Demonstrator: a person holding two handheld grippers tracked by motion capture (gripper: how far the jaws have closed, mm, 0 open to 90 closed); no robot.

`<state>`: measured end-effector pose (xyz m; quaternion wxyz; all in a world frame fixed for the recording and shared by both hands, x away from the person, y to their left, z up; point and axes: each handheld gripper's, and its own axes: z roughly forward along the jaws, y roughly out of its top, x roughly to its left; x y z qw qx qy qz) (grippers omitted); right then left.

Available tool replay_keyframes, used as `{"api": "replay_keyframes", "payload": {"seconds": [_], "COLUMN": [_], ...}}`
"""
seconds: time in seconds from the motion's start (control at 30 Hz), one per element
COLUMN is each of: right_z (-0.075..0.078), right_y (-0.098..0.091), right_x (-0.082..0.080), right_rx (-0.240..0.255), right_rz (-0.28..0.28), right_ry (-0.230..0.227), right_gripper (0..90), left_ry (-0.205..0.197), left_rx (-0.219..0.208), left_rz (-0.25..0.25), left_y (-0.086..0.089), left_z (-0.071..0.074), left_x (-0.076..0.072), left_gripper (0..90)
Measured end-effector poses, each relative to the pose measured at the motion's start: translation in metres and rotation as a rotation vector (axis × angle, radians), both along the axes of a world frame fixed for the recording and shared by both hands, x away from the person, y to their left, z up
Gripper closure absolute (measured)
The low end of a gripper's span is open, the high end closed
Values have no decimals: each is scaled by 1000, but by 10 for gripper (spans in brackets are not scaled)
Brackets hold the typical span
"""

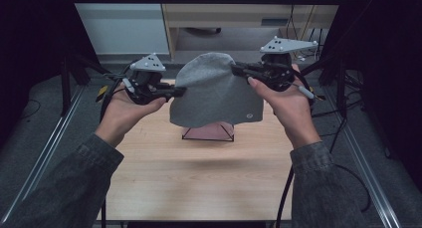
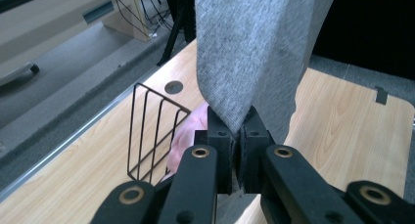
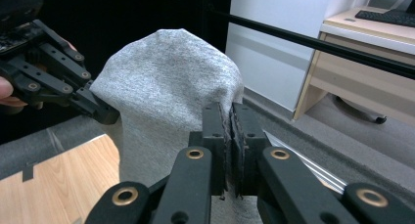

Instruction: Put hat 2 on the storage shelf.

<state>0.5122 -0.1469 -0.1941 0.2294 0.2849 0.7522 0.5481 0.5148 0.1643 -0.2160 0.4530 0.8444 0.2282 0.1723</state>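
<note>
A grey knitted beanie [image 1: 214, 91] hangs in the air above the far part of the wooden table [image 1: 199, 173], stretched between both grippers. My left gripper [image 1: 180, 92] is shut on its left edge, and my right gripper [image 1: 237, 68] is shut on its upper right edge. In the left gripper view the grey fabric [image 2: 249, 53] rises from between the shut jaws of my left gripper [image 2: 239, 131]. In the right gripper view my right gripper [image 3: 230, 117] pinches the beanie [image 3: 166, 92], and the left gripper [image 3: 100, 111] grips the far edge.
Under the beanie stands a dark wire rack [image 1: 208, 133] with something pink [image 2: 188, 136] in it. The table has a round cable hole [image 2: 173, 87] near its far edge. A wooden desk [image 1: 239, 14] and cables lie beyond.
</note>
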Motion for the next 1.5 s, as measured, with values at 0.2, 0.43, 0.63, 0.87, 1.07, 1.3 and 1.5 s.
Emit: {"api": "replay_keyframes", "payload": {"seconds": [0.2,0.43,0.63,0.87,1.07,1.3,1.5], "right_z": [0,8,12,5,-1,-12,-26], "right_y": [-1,-2,-9,-15,-18,-13,-14], "right_x": [1,11,20,37,57,85,105], "right_rx": [6,29,83,110,123,122,131], "right_rz": [-9,-37,-55,-93,-111,-124,-143], "right_ry": [3,-12,-38,-55,-45,-12,28], "right_gripper": [860,860,860,860,859,859,857], "left_ry": [-7,-31,-74,-116,-132,-114,-87], "left_rx": [-1,-9,-54,-36,-39,-20,-24], "left_rz": [4,28,54,88,101,99,108], "left_y": [0,-6,-8,-18,-22,-24,-25], "left_z": [4,14,23,23,18,7,-5], "left_x": [0,12,20,37,58,83,104], "left_gripper": [863,865,866,866,866,867,868]}}
